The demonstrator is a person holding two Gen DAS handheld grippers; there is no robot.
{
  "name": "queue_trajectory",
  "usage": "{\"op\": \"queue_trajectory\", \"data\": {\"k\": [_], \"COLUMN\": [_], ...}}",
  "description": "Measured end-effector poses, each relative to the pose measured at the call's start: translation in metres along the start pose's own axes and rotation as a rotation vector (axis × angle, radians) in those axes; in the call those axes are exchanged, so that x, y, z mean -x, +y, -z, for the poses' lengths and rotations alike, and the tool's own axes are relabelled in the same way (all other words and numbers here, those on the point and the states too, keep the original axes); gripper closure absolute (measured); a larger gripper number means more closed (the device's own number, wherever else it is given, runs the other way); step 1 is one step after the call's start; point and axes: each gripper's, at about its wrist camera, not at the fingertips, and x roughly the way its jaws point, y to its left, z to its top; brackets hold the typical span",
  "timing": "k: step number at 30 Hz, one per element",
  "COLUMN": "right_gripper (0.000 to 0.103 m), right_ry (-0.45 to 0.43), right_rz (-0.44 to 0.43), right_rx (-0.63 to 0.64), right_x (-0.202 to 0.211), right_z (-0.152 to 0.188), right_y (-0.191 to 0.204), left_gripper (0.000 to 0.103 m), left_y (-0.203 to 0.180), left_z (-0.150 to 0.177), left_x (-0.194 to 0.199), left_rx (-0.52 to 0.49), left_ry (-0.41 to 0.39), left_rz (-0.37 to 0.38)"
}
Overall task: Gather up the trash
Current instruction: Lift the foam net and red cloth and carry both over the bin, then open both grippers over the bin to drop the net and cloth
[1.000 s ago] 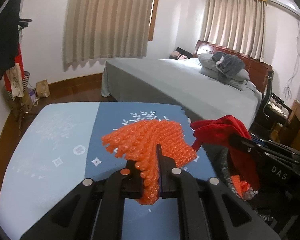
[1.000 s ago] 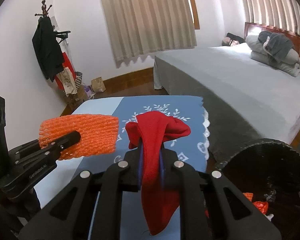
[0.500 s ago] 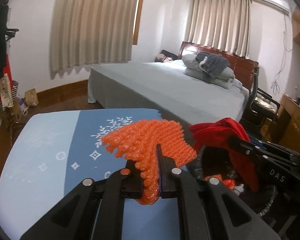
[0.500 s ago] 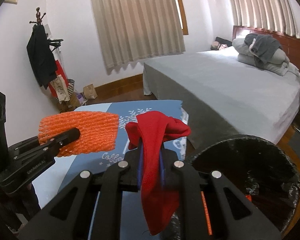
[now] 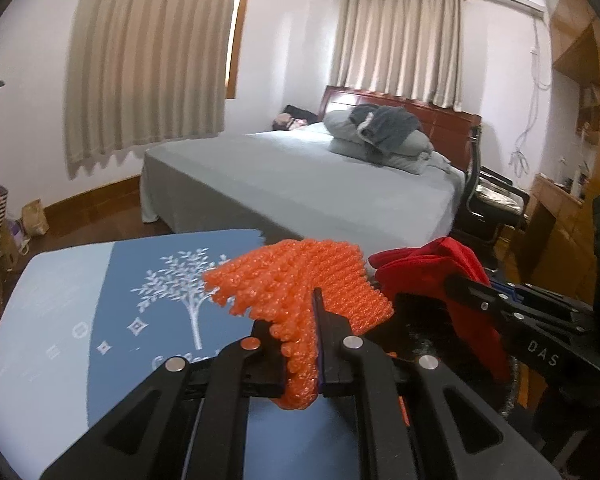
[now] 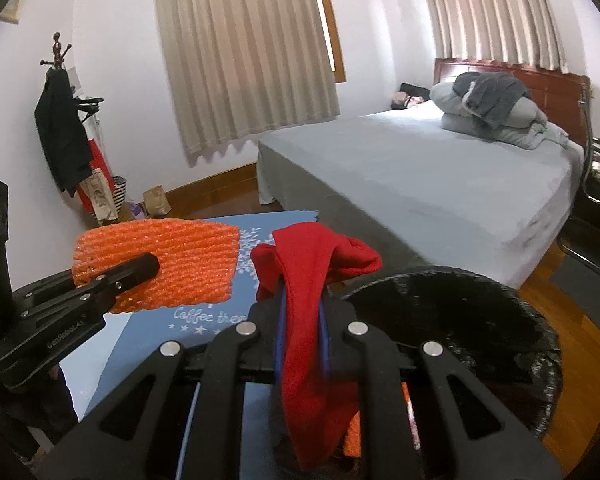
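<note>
I'm keeping the left tool [image 5: 318, 312] clamped on orange foam netting [image 5: 300, 284], centre frame; "GenRobot.AI" reading on its arm in right view. Right tool [image 6: 302, 304] is pinching a red cloth [image 6: 312, 280], "DAS" showing. Black bin [image 6: 480, 308] sitting lower right. Bench [image 5: 60, 320] cloth reading "Coffee the…".

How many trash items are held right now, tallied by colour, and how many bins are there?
Orange foam net, in the left claw: 1
Red cloth, in the right claw: 1
Black trash bin: 1
Total: 3
</note>
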Motion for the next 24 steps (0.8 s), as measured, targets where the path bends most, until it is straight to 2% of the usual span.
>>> {"op": "queue_trajectory", "data": {"k": [12,24], "right_gripper": [0.090,0.090], "right_ry": [-0.020,-0.002], "right_rz": [0.094,0.188], "right_rx": [-0.051,-0.093], "right_x": [0.030,0.044], "right_z": [0.014,0.032], "right_y": [-0.046,-0.094], "left_gripper": [0.093,0.093], "left_y": [-0.050,-0.088], "left_z": [-0.004,0.003], "left_x": [-0.012,-0.046], "left_rx": [-0.072,-0.118], "left_ry": [0.000,0.054], "left_rz": [0.092,0.179]}}
